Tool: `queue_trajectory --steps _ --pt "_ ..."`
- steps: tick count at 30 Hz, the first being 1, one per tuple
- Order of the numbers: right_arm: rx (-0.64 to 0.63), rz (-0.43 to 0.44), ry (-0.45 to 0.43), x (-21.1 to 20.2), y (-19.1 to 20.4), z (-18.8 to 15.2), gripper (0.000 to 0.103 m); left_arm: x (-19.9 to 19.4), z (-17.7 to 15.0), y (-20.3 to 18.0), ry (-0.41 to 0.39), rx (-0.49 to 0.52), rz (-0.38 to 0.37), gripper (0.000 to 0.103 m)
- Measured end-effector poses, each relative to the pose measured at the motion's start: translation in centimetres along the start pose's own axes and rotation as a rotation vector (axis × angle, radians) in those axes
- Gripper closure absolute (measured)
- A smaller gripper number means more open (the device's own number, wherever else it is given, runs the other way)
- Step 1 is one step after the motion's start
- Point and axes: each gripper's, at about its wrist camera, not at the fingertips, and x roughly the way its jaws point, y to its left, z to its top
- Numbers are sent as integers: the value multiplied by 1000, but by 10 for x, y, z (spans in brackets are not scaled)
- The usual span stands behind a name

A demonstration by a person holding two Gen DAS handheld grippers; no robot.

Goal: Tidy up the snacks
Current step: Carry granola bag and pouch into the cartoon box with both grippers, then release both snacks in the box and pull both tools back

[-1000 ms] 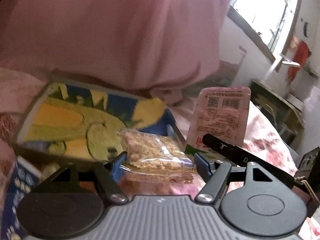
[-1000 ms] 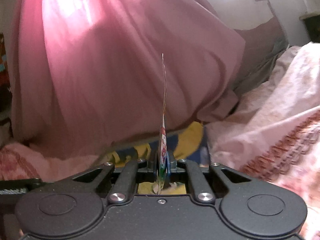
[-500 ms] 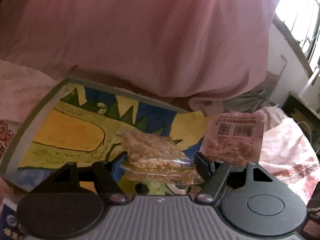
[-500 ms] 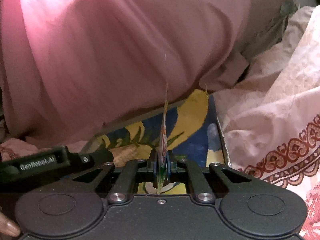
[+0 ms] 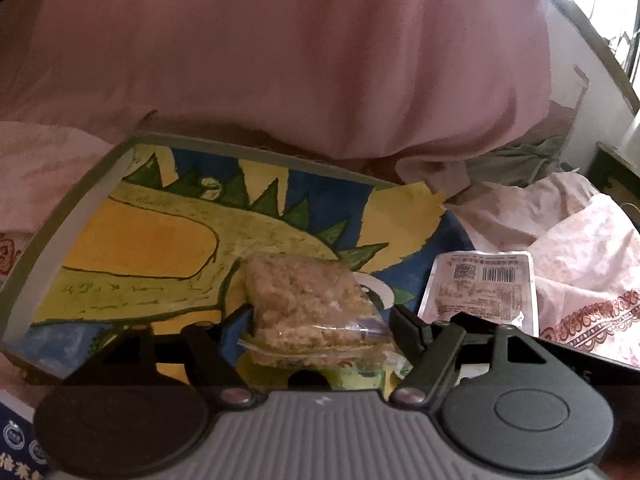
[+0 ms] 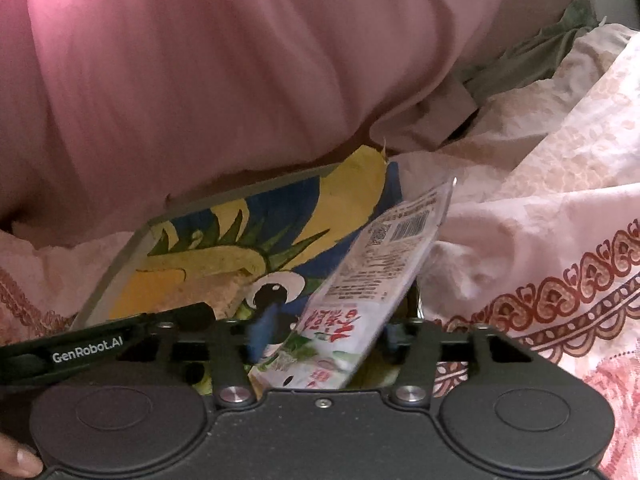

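Observation:
A tray with a yellow, green and blue cartoon print lies on the bed; it also shows in the right wrist view. My left gripper has its jaws wide apart around a clear bag of crumbly cereal snack lying on the tray. My right gripper is open, and a pink-and-white snack pouch leans tilted between its fingers over the tray's right edge. The pouch also shows in the left wrist view.
A person's pink garment hangs close behind the tray. Pink patterned bedding lies to the right. A blue printed box corner sits at the lower left. The left gripper's body reaches in at the right view's left.
My right gripper has opened and let go of the pouch, which now leans over the tray's right edge. My left gripper's jaws have widened around the cereal bag, low on the tray.

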Motion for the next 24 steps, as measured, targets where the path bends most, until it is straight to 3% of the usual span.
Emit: queue_trajectory --steps 5,11,20,24 --pt "4 -2 -10 -12 2 3 18 -9 0 7 -11 -35 11 10" --pt "-11 3 -78 -36 3 10 5 -29 6 13 -39 -51 26 3" --pt "-53 23 -213 -90 18 -11 1 -90 13 14 -120 -46 71 0" --pt "-114 -23 -276 -116 34 -25 1 -125 0 8 -181 -6 101 0"
